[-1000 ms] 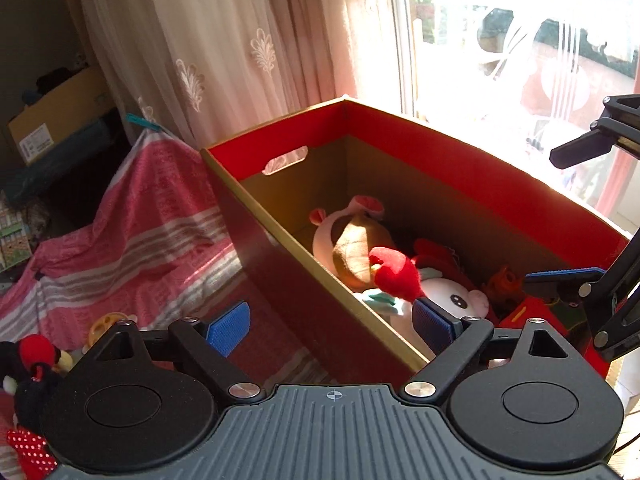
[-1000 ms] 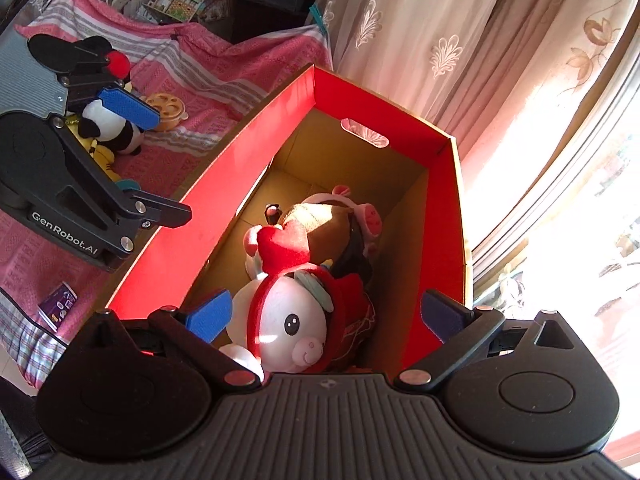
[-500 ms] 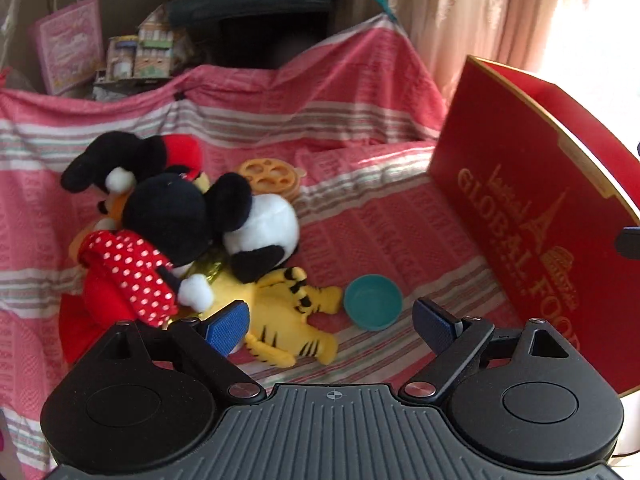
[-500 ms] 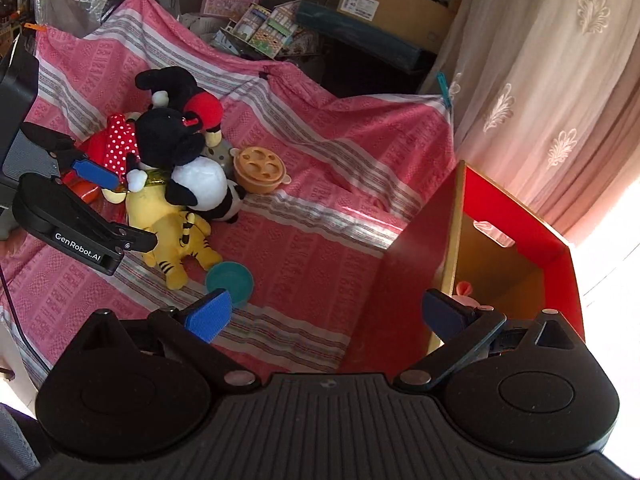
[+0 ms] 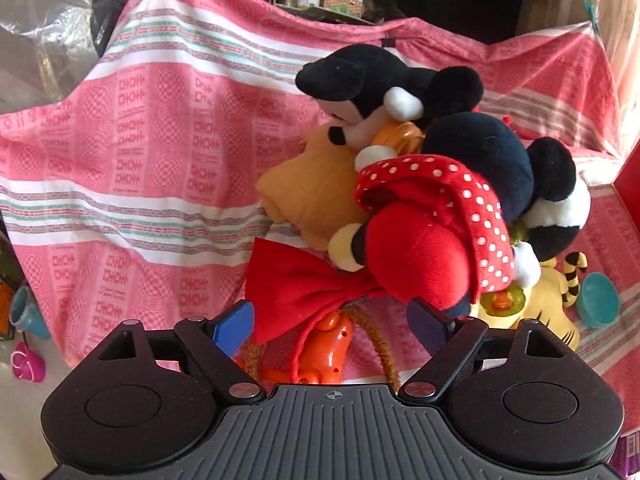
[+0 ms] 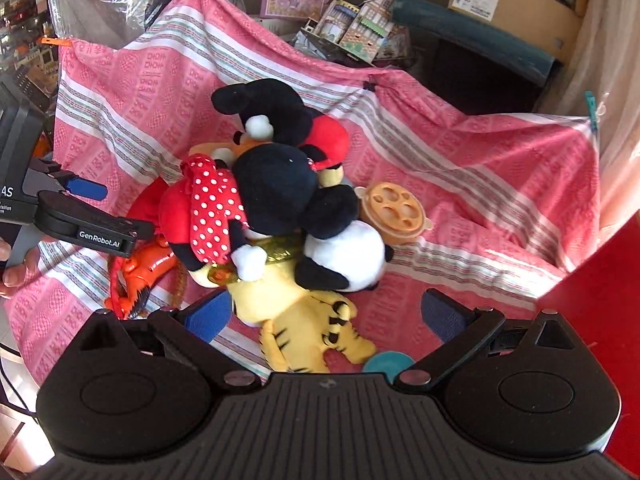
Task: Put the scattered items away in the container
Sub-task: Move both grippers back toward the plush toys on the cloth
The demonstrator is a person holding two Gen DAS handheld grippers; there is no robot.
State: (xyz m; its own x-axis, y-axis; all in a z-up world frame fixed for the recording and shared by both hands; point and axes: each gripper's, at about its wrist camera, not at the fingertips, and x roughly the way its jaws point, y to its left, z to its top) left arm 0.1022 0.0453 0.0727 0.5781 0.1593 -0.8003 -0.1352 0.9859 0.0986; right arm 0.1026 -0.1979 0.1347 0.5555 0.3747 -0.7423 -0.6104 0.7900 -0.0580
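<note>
A heap of soft toys lies on the pink striped cloth (image 5: 132, 168). The mouse plush in a red polka-dot dress (image 5: 440, 216) (image 6: 212, 216) is on top, with a second black mouse plush (image 5: 380, 80) behind it. My left gripper (image 5: 330, 320) (image 6: 80, 208) hovers low over the red bow (image 5: 304, 284) and an orange plastic toy (image 5: 328, 344). Its jaws are closing, with the bow between the pads but untouched. My right gripper (image 6: 326, 316) is open above the yellow tiger plush (image 6: 308, 320). The red box (image 6: 600, 300) shows at the right edge.
A teal bowl (image 6: 386, 362) (image 5: 598, 298) lies beside the tiger, and an orange round lid (image 6: 394, 214) sits behind a black-and-white plush (image 6: 348, 256). A paper house model (image 6: 352, 28) and cardboard box (image 6: 512, 4) stand behind the cloth. A person's hand (image 6: 16, 264) holds the left gripper.
Both views swung away from the red box with its toys and came down over the toy heap on the cloth. The left gripper drew close to the polka-dot mouse and red bow.
</note>
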